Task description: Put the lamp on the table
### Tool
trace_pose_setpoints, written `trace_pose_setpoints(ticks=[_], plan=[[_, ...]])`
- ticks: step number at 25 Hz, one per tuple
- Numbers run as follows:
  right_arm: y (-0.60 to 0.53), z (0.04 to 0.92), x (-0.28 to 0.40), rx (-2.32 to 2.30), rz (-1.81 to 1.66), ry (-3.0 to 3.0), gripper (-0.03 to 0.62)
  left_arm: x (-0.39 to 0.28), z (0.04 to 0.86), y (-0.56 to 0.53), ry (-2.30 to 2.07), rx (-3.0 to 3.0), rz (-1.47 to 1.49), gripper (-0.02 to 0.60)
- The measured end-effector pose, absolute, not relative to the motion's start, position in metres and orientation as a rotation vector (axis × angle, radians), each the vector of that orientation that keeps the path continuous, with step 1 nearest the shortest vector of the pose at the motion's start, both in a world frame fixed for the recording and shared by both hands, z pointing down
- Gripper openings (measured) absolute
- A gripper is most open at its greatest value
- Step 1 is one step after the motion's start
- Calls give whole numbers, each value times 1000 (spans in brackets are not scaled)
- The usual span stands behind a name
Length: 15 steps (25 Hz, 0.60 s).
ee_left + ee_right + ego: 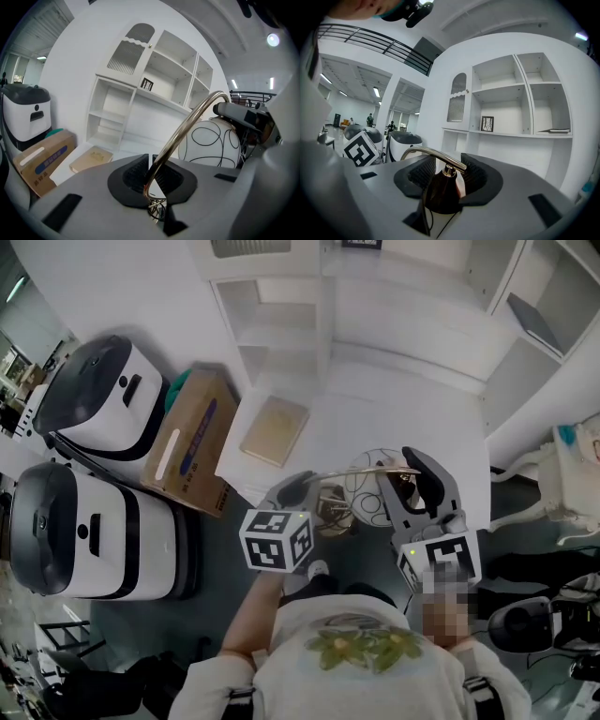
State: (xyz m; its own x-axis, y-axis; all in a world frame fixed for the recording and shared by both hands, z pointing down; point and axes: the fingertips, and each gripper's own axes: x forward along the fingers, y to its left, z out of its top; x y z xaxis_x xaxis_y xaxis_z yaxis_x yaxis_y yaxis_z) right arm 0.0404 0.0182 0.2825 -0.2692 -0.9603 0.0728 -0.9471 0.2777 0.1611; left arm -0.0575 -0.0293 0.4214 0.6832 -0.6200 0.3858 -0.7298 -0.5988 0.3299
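Two grips hold the lamp [211, 140]: we pinch its arched brass arm [180, 131] in the nearly shut left hand-held gripper [151, 174], clasp its dark base [440, 190] in the wider right hand-held gripper [446, 176], and the surface [403, 413] lies ahead of both.

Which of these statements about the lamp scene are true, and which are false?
1. The left claw is shut on the curved brass arm of the lamp. True.
2. The lamp's globe is plain black. False: it is white with thin black lines.
3. The right claw has nothing between its jaws. False: the lamp's dark base sits between them.
4. A tan book lies on the white table. True.
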Motion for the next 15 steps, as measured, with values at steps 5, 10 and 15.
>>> trace_pose_setpoints(ticks=[5,10,15], plan=[[4,287,37,1846,-112,-2346,187,-60,425,-48,-1008,2453,324,38],[-5,294,40,1859,-85,-2317,187,-56,433,-56,-970,2445,334,38],[-24,294,41,1836,-95,-2308,187,-52,437,-72,-958,2428,333,38]])
